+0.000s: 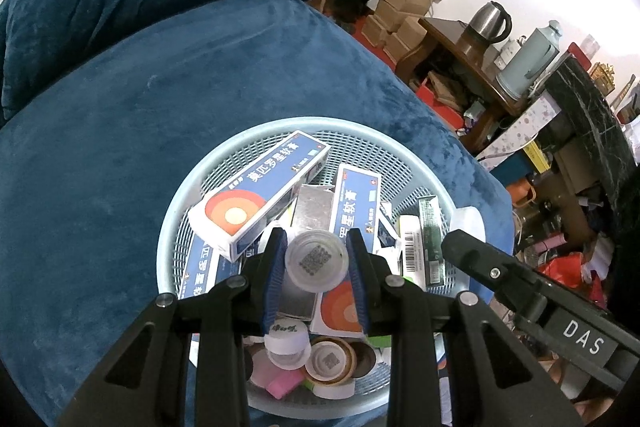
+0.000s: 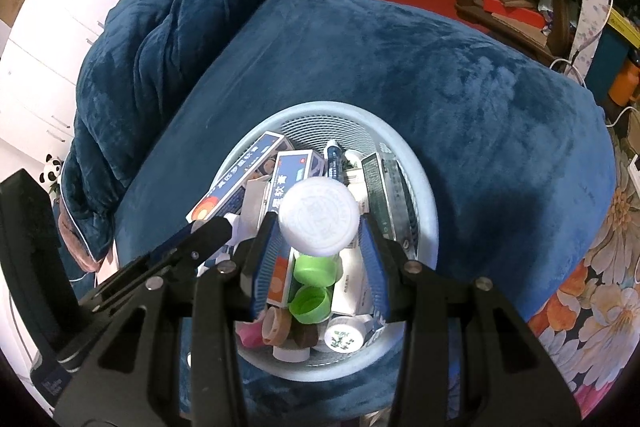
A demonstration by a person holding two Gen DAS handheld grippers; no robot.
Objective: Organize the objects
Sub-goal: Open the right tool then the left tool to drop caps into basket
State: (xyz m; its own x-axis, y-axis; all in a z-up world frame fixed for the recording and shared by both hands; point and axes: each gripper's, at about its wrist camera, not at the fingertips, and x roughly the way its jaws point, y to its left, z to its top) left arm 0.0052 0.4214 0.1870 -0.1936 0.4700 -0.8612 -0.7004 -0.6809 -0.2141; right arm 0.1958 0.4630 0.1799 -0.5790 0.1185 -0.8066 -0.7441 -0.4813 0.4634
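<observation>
I see a small clear round plastic bottle [image 1: 316, 259] with a square code on its end. My left tongs [image 1: 316, 261] squeeze it tight between their blue pads. My right tongs [image 2: 318, 227] pinch a white round bottle cap [image 2: 319, 217]. Both things hang just above a round light-blue plastic basket [image 1: 176, 227]. The basket is full of blue and white boxes [image 1: 260, 195], green caps [image 2: 314, 269] and little jars. It sits on a soft dark-blue blanket [image 1: 120, 147].
</observation>
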